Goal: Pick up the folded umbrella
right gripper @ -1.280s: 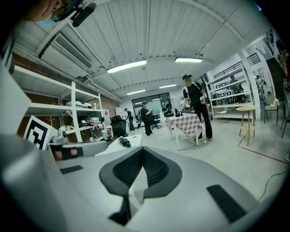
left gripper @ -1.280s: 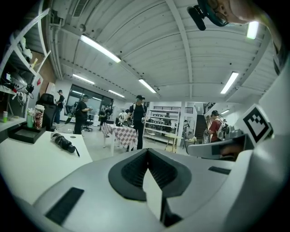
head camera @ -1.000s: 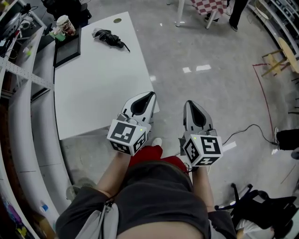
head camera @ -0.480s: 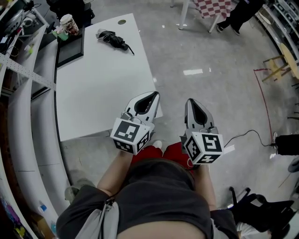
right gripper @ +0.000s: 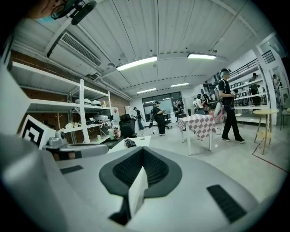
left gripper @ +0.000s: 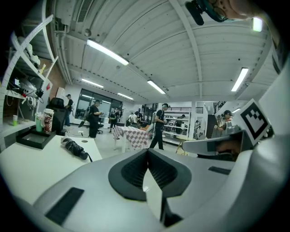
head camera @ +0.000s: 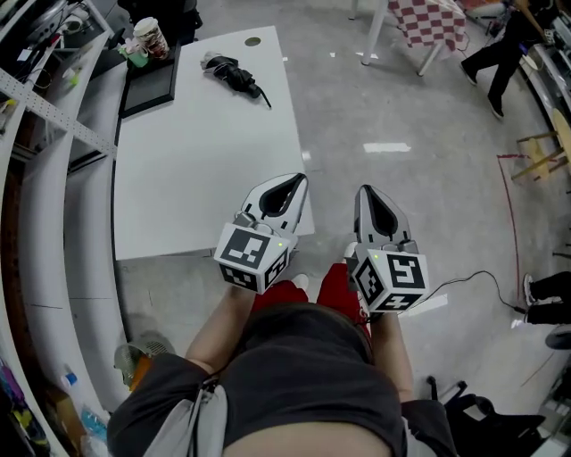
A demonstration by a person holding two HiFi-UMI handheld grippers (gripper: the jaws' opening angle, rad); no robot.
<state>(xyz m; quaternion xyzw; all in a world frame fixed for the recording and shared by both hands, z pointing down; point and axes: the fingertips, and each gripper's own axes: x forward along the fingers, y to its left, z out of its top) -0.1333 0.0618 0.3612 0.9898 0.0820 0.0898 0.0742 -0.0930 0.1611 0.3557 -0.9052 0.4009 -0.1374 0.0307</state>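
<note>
A black folded umbrella (head camera: 232, 74) lies at the far end of a white table (head camera: 205, 161), its strap trailing to the right. It also shows as a dark bundle (left gripper: 75, 148) in the left gripper view and as a small dark shape (right gripper: 130, 143) in the right gripper view. My left gripper (head camera: 294, 181) is shut and empty over the table's near right corner, far short of the umbrella. My right gripper (head camera: 368, 191) is shut and empty too, over the floor to the right of the table.
A black tray (head camera: 150, 82) and a paper cup (head camera: 151, 37) sit at the table's far left. Grey shelving (head camera: 53, 205) runs along the left. A checkered-cloth table (head camera: 434, 21) and a walking person (head camera: 501, 54) are beyond; a cable (head camera: 468, 281) crosses the floor at right.
The whole view has shifted: the table and umbrella have slid right and nearer in the head view as the person steps forward. Both grippers keep their pose, shut.
</note>
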